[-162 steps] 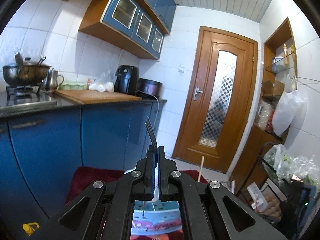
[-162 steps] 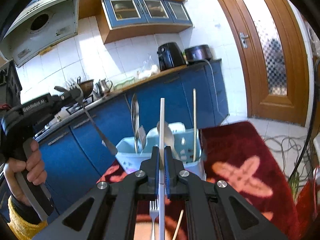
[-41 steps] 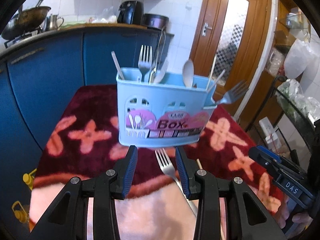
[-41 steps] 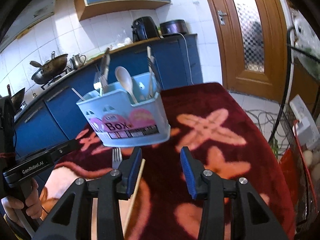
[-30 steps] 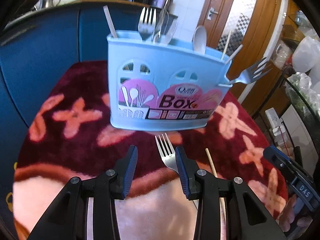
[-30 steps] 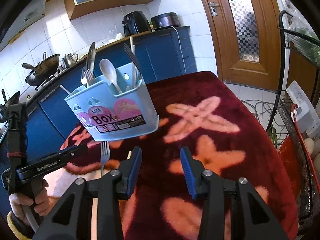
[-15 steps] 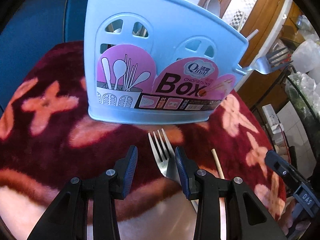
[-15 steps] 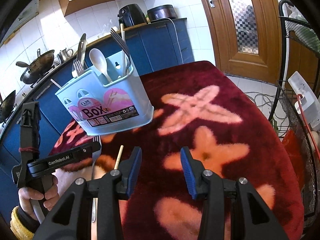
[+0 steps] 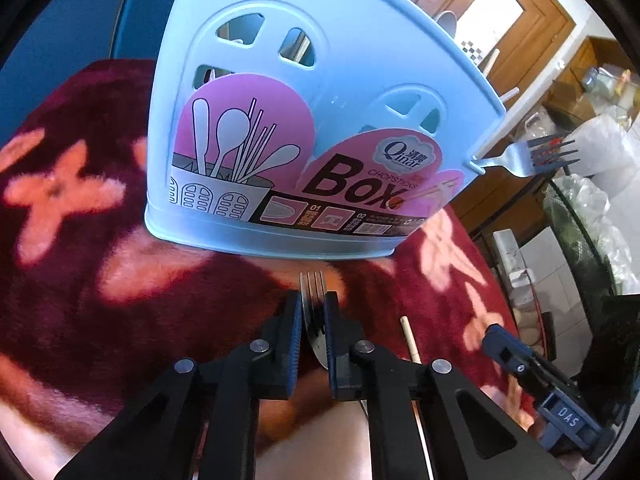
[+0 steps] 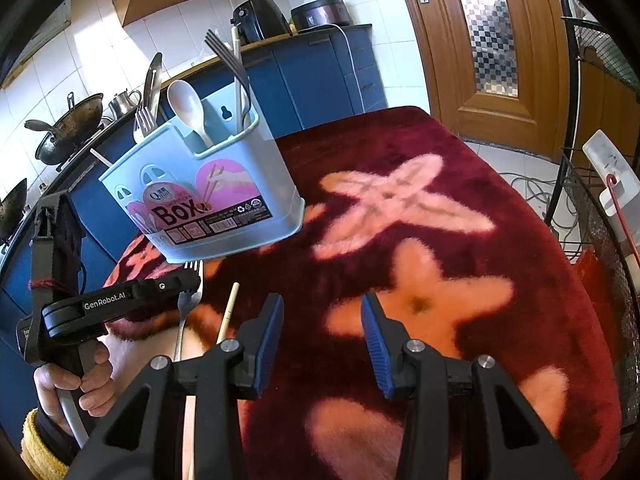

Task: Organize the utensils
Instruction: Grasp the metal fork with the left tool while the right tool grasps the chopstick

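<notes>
Red flowered cloth [image 9: 80,280]; steel fork [image 9: 313,292] flat, left gripper [image 9: 311,312] closing

One utensil box [image 10: 224,200], three forks [image 10: 188,296], one white spoon [image 10: 186,104], two grippers [image 10: 322,334]

Utensil box [image 10: 224,200] blocks far left; chopstick [image 10: 228,312] just near it; blanket [image 10: 460,280] right of box is clear
</notes>
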Motion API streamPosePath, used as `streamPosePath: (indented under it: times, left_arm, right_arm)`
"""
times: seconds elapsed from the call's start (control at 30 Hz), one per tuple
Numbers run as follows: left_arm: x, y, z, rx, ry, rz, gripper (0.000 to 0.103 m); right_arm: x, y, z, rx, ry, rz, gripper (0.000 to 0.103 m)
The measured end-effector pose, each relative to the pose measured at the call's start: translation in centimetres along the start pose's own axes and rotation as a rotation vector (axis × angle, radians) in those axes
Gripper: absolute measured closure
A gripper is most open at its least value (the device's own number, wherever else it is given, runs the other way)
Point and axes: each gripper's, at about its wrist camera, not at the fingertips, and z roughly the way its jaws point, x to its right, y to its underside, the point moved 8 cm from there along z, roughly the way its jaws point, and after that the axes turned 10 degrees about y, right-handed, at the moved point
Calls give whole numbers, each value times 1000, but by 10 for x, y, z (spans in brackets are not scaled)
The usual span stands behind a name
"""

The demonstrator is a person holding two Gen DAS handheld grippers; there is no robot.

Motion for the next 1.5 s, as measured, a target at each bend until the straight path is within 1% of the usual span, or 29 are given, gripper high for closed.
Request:
streamPosePath:
  times: [0.27,0.33,0.37,0.57,0.67,0.8,1.0,1.13,1.33,1.5]
  left_arm:
    - [2,1,4,-8,-10,5,94]
    - [3,1,1,0,-10,15,98]
    - [5,0,0,6,-12,23,99]
    - [12,0,-18,59,-66,72,100]
    - [17,-2,-33,104,-92,105,100]
    - [22,-7,-55,166,-124,142,100]
    - [26,-14,-85,244,-163,180,102]
    - [28,-16,-99,277,-185,204,102]
    - [27,-14,-109,301,-187,206,102]
    - [28,-14,-115,323,-190,214,102]
  right_arm:
    - [-5,2,0,-5,-2,-11,59]
    - [-7,2,0,-4,-2,-14,59]
    - [-7,2,-1,-3,-2,-16,59]
    - [-15,0,-6,3,-8,-39,59]
    - [-23,-1,-6,-10,-35,-48,59]
    - [-35,0,-5,-38,-63,-72,59]
    - [-53,5,3,-108,-101,-92,60]
    - [-62,8,11,-152,-109,-111,64]
    - [-72,14,29,-232,-88,-151,72]
    - [-76,13,38,-267,-53,-180,73]
